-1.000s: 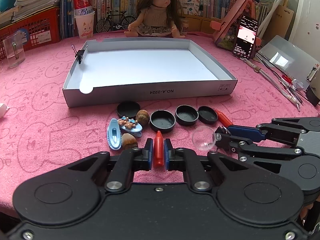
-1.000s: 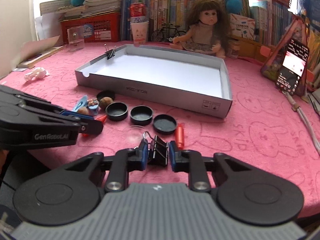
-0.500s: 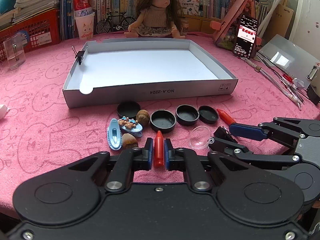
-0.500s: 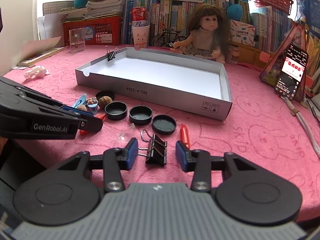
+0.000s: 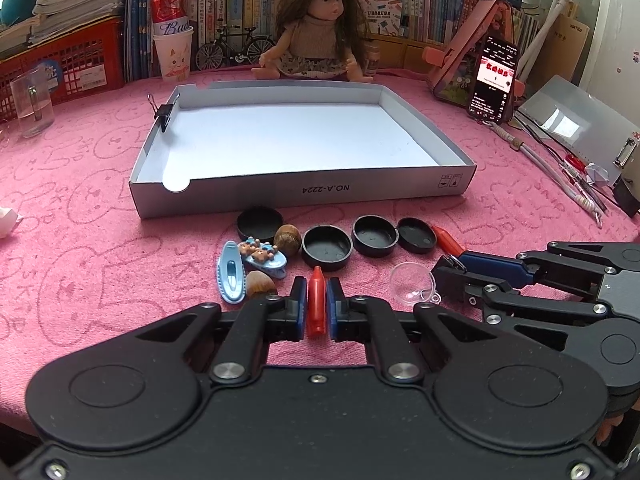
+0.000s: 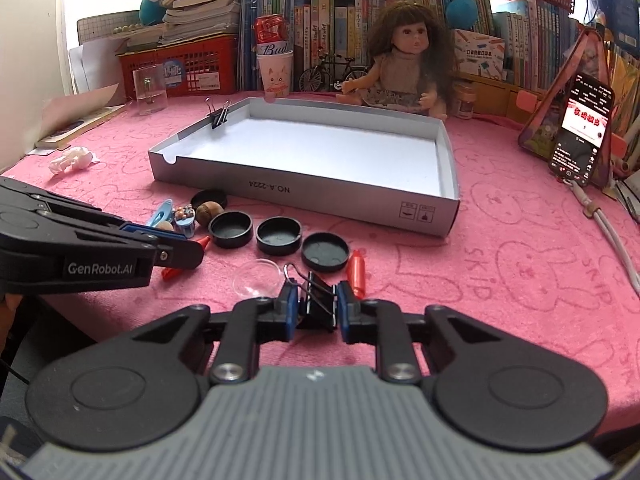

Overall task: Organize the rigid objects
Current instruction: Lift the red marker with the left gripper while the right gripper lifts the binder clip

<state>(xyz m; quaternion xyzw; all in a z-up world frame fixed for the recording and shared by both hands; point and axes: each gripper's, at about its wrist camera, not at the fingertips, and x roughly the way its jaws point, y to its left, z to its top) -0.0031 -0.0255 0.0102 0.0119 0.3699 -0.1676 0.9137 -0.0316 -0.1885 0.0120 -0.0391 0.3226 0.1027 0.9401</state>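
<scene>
My left gripper [image 5: 316, 286] is shut on a small red crayon [image 5: 316, 308], held just above the pink cloth. In the right wrist view my right gripper [image 6: 317, 300] has a black binder clip [image 6: 318, 304] between its pads; its jaws are closing and the pads press on the clip's sides. A clear plastic dome [image 6: 258, 278] lies just left of the clip and a second red crayon [image 6: 356, 272] just right of it. Behind them sits a row of black caps [image 6: 278, 236]. The shallow white box [image 5: 304, 194] stands beyond, holding nothing but a binder clip [image 5: 164, 114] on its left wall.
Blue hair clips [image 5: 230, 276] and two brown nuts [image 5: 288, 238] lie left of the caps. A doll [image 5: 320, 36], a cup, a red basket and books line the back. A phone [image 5: 494, 80] on a stand and cables are at the right.
The right jaws opened wide around the binder clip half a second ago and have closed back onto it. The left gripper and its red crayon have not moved.
</scene>
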